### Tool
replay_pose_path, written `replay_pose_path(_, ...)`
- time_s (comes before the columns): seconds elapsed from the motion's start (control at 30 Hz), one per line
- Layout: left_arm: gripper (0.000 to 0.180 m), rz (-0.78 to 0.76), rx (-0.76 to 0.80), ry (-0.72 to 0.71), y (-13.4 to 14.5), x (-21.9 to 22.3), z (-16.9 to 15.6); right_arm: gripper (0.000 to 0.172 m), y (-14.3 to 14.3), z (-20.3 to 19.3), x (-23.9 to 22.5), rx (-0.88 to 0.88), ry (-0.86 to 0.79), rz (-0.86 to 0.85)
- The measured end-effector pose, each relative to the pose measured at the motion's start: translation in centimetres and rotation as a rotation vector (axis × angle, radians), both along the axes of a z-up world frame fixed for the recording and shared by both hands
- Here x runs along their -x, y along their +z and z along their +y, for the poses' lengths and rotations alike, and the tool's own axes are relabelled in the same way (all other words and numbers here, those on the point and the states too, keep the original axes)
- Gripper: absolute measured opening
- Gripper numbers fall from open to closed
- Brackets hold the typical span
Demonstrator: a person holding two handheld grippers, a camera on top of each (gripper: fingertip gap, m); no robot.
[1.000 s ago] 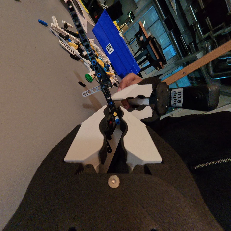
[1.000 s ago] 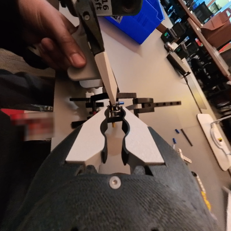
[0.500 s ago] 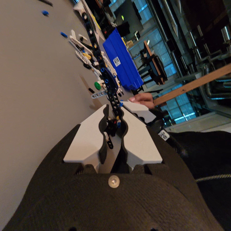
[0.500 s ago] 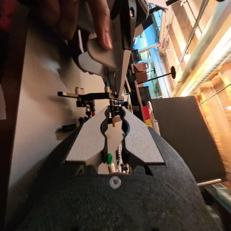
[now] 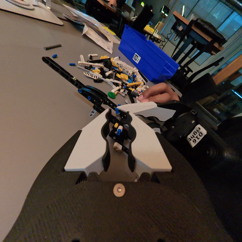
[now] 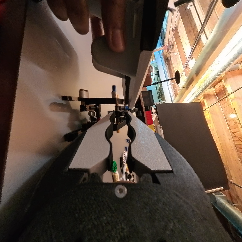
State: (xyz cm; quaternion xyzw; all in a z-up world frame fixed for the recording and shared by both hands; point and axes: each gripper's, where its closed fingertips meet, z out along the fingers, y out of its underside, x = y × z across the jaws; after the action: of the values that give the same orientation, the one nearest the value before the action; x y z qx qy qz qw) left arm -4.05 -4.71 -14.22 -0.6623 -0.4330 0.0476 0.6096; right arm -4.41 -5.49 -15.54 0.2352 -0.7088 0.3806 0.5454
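between both tools, off the bench [image 5: 26, 104]: black beam assembly [image 5: 91, 94]. right tool [image 6: 120, 115] pinches its pinned black block, steadying it; left tool [image 5: 118, 115] stands narrow around the assembly, contact unclear. beyond the assembly: loose parts pile [image 5: 115, 76], blue bin [image 5: 150, 57].

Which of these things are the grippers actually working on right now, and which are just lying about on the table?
In hand: black beam assembly, clamped by the right gripper; its other end sits between the left gripper's fingers.

Lying about: loose parts pile, green gear, blue bin, black rod, paper sheets.
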Motion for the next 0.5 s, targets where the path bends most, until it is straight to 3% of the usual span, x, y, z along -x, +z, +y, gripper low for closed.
replay_pose_path(0.23,0.001,-0.013,0.016,-0.029,-0.7,-0.1,0.4,0.013,-0.1,-0.2,-0.3,0.009,0.023,-0.026)
replay_pose_path(0.4,0.000,-0.013,0.011,0.003,-0.6,0.3,-0.1,0.011,-0.3,0.0,0.0,0.016,0.016,-0.071)
replay_pose_path(0.5,0.005,-0.047,-0.047,0.052,-0.5,0.8,-1.4,0.014,0.0,0.3,-0.1,0.063,0.022,-0.192)
